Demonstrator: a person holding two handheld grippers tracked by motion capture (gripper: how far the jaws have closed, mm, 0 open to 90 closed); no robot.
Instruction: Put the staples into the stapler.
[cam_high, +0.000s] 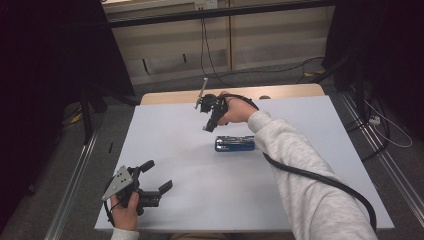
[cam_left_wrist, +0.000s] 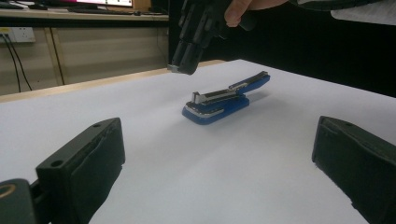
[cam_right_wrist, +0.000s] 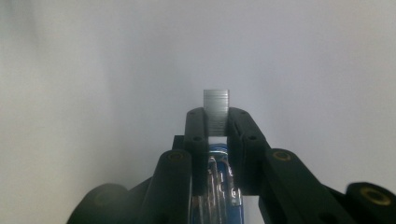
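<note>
Right claw view puts your right claw clamped on a strip of staples, its silvery end poking out past the tips. Just beneath, the blue stapler lies flipped open on the white surface. Your left claw rests near the front left corner, spread wide and holding nothing.

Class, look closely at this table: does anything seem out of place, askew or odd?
The blue stapler lies with its top arm hinged open. The right gripper, above it, pinches a strip of staples. Nothing looks spilled or damaged.
</note>
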